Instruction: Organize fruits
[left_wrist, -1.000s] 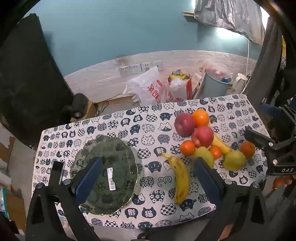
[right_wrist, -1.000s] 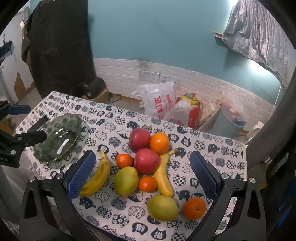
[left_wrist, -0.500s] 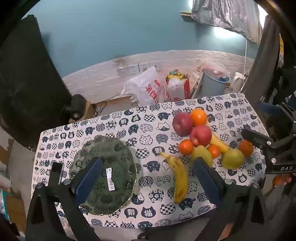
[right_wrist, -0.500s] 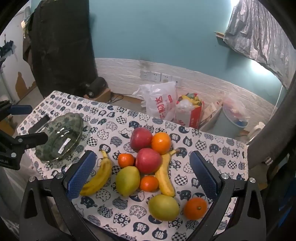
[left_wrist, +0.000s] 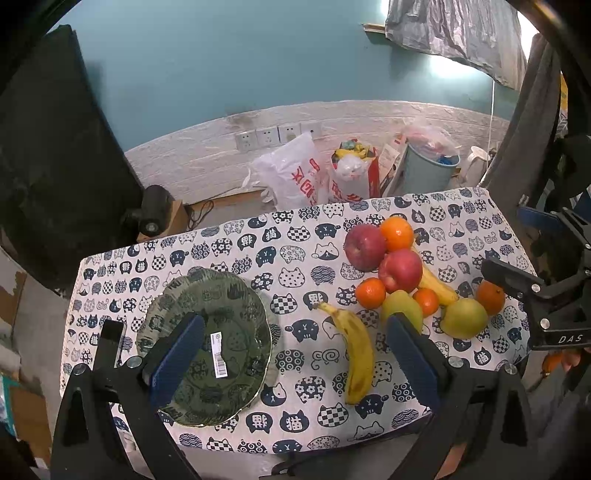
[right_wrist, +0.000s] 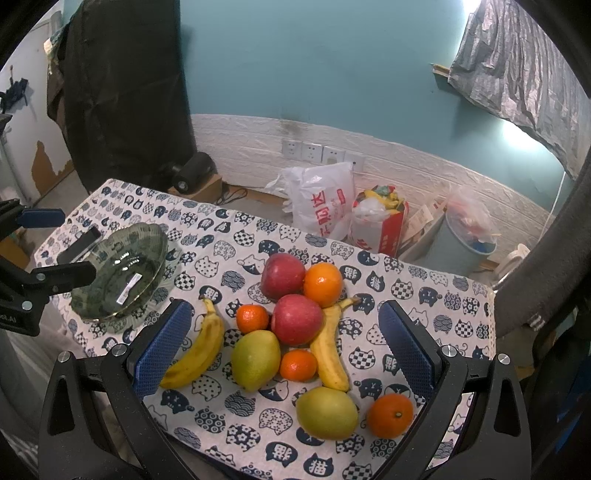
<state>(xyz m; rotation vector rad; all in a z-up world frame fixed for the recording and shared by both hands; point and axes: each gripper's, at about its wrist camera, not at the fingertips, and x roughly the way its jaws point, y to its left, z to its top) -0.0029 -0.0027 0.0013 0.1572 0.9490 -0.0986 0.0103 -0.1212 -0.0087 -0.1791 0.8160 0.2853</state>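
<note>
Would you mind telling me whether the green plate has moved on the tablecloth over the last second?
No. The green plate sits on the same cat prints of the tablecloth as a second ago; only the camera shifted slightly. Both grippers are open and hold nothing.

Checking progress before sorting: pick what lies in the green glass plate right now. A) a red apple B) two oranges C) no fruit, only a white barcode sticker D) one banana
C: the green glass plate holds no fruit, only a white barcode sticker.
</note>
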